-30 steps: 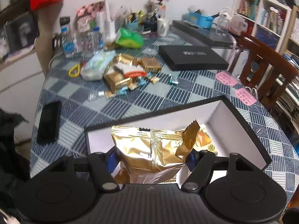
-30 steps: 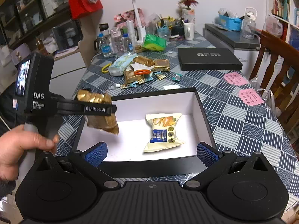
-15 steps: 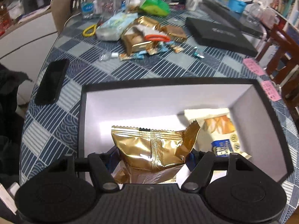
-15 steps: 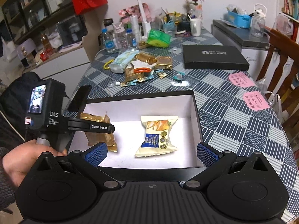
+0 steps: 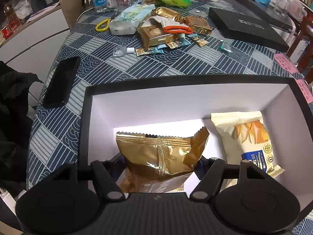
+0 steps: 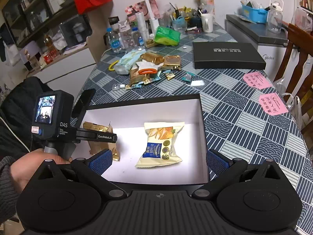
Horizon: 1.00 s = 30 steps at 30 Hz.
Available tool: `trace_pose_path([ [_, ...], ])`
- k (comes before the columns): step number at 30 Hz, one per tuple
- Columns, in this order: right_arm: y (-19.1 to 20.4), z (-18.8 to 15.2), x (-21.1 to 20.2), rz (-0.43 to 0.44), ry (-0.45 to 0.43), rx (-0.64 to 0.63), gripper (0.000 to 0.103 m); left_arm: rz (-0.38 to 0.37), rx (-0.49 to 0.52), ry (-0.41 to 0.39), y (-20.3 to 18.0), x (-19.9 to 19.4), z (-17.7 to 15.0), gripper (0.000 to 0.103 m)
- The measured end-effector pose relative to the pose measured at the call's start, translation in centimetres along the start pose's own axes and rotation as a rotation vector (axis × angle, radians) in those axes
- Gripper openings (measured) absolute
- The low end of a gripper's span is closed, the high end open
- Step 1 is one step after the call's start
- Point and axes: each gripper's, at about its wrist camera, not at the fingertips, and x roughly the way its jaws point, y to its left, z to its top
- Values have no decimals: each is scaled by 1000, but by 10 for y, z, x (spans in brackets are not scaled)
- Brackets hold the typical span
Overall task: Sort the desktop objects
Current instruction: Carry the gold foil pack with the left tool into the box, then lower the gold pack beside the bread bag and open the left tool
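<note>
My left gripper [image 5: 159,161] is shut on a gold snack packet [image 5: 160,154] and holds it low inside the black box with a white lining [image 5: 176,82], at its left side. In the right wrist view the left gripper [image 6: 109,137] and the gold packet [image 6: 97,137] show at the box's left [image 6: 144,102]. A cream snack packet [image 5: 252,139] lies on the box floor to the right; it also shows in the right wrist view [image 6: 161,144]. My right gripper [image 6: 158,158] is open and empty above the box's near edge.
A pile of gold packets and small wrappers [image 6: 150,68] lies on the patterned tablecloth behind the box. A black box lid [image 6: 227,55] lies at the back right, pink notes [image 6: 272,103] at the right, a black phone [image 5: 61,81] at the left. Bottles and clutter stand at the far edge.
My left gripper has lowered the gold packet from above the box's left rim down into the box. The right gripper has stayed open near the front edge.
</note>
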Motion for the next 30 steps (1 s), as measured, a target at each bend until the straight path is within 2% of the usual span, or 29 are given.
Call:
trace_pose_path([
  [3, -5, 3, 1, 3, -1, 7, 103, -37, -15, 6, -2, -1, 3, 83],
  [7, -10, 7, 5, 7, 1, 15, 103, -49, -14, 35, -10, 6, 1, 83],
  [17, -22, 13, 15, 15, 13, 41, 103, -10, -65, 101, -7, 38, 4, 84],
  [22, -26, 13, 22, 20, 29, 59, 103, 2, -42, 123, -11, 46, 12, 87],
  [25, -27, 14, 24, 22, 34, 63, 103, 46, -43, 143, -10, 54, 16, 86],
  [30, -29, 15, 25, 16, 34, 68, 103, 43, -56, 174, -9, 62, 18, 86],
])
